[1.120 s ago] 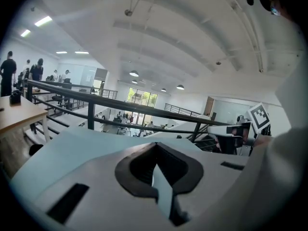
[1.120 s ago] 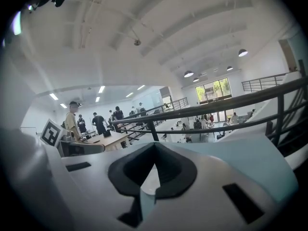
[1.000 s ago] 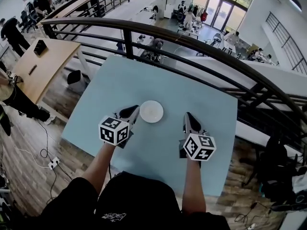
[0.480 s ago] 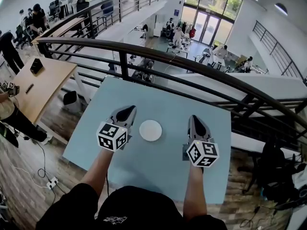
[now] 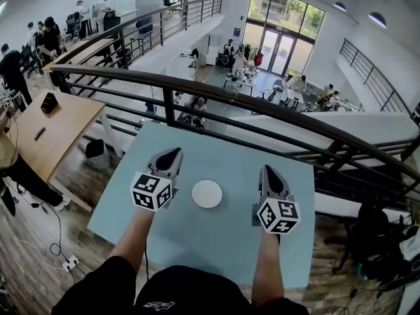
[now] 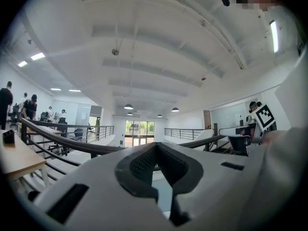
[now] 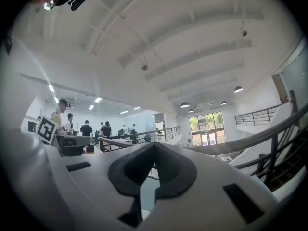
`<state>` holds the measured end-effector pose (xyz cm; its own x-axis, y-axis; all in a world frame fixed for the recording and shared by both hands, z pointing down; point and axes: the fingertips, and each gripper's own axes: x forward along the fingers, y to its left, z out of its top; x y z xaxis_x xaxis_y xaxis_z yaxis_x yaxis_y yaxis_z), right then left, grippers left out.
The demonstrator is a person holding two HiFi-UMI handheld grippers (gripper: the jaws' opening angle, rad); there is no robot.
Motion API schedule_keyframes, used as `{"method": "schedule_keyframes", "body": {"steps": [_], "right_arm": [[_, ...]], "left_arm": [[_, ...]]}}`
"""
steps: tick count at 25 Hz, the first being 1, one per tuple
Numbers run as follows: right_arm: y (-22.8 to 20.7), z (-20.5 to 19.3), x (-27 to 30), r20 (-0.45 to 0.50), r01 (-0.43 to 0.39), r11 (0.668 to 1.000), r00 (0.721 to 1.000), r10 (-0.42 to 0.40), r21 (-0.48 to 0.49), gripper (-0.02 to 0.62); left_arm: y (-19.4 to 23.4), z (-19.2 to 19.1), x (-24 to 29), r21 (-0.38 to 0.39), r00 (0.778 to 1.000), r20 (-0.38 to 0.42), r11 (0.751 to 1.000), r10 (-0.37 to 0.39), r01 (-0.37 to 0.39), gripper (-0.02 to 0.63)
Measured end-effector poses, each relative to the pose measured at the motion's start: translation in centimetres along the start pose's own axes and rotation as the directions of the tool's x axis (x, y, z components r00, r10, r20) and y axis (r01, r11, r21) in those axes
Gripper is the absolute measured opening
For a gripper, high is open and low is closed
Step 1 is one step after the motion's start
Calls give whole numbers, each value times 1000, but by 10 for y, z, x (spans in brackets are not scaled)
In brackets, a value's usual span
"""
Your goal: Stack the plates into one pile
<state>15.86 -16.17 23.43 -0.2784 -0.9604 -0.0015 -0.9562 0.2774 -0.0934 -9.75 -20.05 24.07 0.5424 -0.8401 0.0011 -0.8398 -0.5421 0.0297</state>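
Observation:
A single pile of white plates (image 5: 207, 193) rests near the middle of the light blue table (image 5: 223, 156) in the head view. My left gripper (image 5: 172, 153) hangs above the table just left of the pile, shut and empty. My right gripper (image 5: 268, 170) is held to the right of the pile, also shut with nothing between its jaws. Both point level, away from me toward the railing. In the left gripper view the left gripper (image 6: 156, 146) has its jaws closed together; in the right gripper view the right gripper (image 7: 154, 146) does too. Neither gripper view shows the plates clearly.
A black metal railing (image 5: 216, 92) runs along the table's far edge, with an open atrium below. A wooden desk (image 5: 46, 126) stands to the left on the wood floor. Cables lie on the floor at lower left (image 5: 56, 258).
Both grippers have risen above the table and stay shut. The view has tilted up, so the plate pile sits lower in the frame.

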Motion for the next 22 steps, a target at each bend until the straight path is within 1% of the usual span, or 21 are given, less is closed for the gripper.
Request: {"method": "schedule_keyframes", "body": {"steps": [6, 22], "right_arm": [[4, -3, 1, 0, 0, 1000, 1000, 0, -6, 6], [11, -3, 11, -7, -9, 999, 1000, 9, -39, 6]], "left_arm": [[6, -2, -1, 9, 1000, 4, 1000, 7, -7, 8], [13, 4, 4, 9, 1000, 26, 1000, -6, 5, 8]]}}
